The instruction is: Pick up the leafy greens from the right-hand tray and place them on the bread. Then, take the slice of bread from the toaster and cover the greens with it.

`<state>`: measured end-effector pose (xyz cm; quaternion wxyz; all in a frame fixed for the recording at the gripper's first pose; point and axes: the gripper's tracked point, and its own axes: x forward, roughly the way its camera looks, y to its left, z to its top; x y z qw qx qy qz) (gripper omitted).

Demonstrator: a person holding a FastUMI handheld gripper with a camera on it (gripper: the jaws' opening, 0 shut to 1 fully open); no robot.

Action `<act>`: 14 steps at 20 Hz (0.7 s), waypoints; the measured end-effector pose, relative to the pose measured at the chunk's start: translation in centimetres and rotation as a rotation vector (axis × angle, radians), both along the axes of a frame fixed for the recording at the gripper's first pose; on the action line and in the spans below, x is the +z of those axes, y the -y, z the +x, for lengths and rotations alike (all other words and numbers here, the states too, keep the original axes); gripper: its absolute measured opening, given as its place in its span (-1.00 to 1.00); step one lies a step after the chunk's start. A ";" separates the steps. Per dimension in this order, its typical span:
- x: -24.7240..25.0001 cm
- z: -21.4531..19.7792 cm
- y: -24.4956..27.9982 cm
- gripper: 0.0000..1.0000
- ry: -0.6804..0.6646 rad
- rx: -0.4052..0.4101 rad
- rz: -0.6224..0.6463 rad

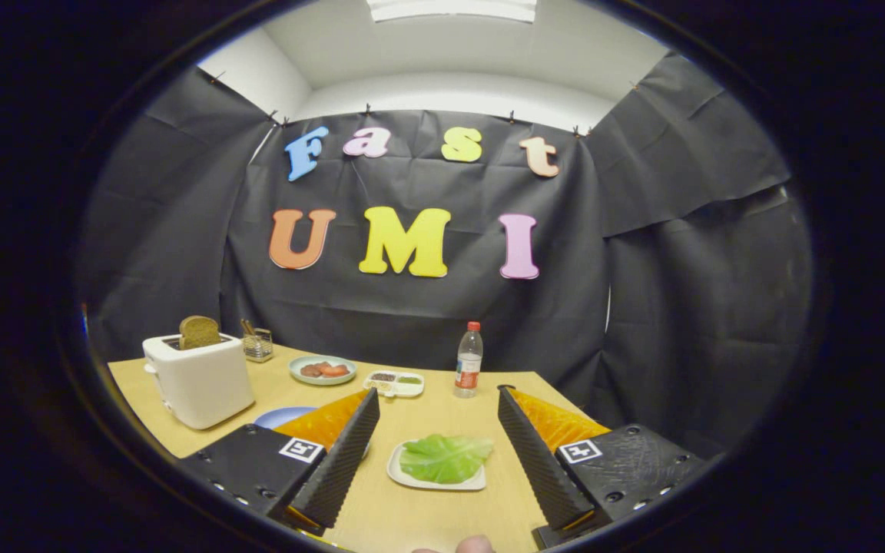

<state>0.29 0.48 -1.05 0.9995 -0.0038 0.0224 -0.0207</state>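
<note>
A green leaf [445,457] lies on a small white tray [412,479] on the wooden table, between my two fingers and low under them. My gripper [437,399] is open, with nothing between the ribbed black fingers [343,457]. A white toaster [198,380] stands to the left beyond the left finger, with a brown slice of bread [199,332] sticking up out of its slot. A blue plate [281,416] lies just behind the left finger, mostly hidden by it; what is on it is hidden.
Further back stand a pale green plate [323,370] with reddish food, a small divided white dish [394,383], a plastic bottle [469,361] and a clear holder [258,344] behind the toaster. A fingertip [475,545] shows below the fingers.
</note>
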 end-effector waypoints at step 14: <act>-0.1 1.3 -0.6 0.90 -0.023 -0.020 0.016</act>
